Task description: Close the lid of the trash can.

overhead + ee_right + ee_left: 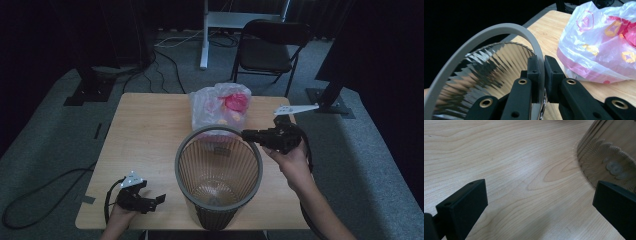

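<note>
Your right gripper (542, 75) is clamped on the grey rim of the waste bin (218, 172): in the right gripper view one jaw sits inside the rim and the other outside, pressed nearly together with only the rim's wall between them. In the high view that grip (248, 134) falls on the bin's far right edge. The bin stands upright near your edge of the table (145, 130), its ribbed translucent wall open to the top.

Just behind the bin, touching or almost touching its far rim, lies the white plastic bag (220, 107) with pink and yellow printing, slumped on the wood.

Your left gripper (160, 199) rests low over the table to the left of the bin, apart from it. Its jaws stand wide apart and hold nothing; between them you see bare wood, with the bin's base (609, 157) beside one jaw.
</note>
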The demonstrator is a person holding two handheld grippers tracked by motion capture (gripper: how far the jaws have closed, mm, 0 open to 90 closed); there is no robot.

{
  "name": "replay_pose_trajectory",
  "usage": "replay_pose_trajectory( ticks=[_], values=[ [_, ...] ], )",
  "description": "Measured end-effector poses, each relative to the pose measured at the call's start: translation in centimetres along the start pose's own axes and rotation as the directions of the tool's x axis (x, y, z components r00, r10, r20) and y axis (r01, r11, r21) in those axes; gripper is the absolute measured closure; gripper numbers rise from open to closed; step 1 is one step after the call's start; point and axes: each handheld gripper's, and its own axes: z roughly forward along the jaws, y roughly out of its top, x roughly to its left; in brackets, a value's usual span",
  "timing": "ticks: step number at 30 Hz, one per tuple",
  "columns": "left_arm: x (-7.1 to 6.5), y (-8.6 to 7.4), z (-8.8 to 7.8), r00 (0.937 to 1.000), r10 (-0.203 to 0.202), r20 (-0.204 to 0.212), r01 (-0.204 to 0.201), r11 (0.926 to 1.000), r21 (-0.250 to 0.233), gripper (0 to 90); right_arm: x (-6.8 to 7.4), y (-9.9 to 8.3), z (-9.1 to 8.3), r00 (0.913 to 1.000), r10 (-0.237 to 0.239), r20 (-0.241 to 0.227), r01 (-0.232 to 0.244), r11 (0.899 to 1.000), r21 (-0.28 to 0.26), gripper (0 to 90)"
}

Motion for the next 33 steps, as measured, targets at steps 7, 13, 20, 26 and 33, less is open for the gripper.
replay_pose_trajectory(
  ticks=[7,13,20,26,33],
  values=[
    [-0.01,0.01,0.04,1.0,0.001,0.001,-0.001,1.0,0.004,0.0,-0.73,-0.26,0.56,0.9992,0.032,-0.025,-0.031,0.999,0.023,84.0],
    [-0.05,0.01,0.07,1.0,0.006,0.001,-0.006,1.0,0.004,0.0,-0.33,-0.19,0.54,1.0,0.003,0.002,-0.003,0.999,0.036,83.5],
    [-0.05,0.0,0.12,1.0,0.005,0.0,-0.005,1.0,0.007,0.0,-0.39,-0.16,0.61,0.9994,-0.011,-0.033,0.013,0.999,0.034,67.5],
    [-0.04,-0.02,0.09,1.0,0.003,0.002,-0.003,1.0,0.007,0.0,-0.05,-0.03,0.86,0.9994,-0.032,-0.015,0.033,0.999,0.042,74.2],
    [-0.02,-0.02,0.13,1.0,0.005,0.001,-0.005,0.9999,0.011,0.0,-0.41,0.18,0.28,0.9997,-0.025,0.001,0.025,0.998,0.05,82.1]
  ],
)
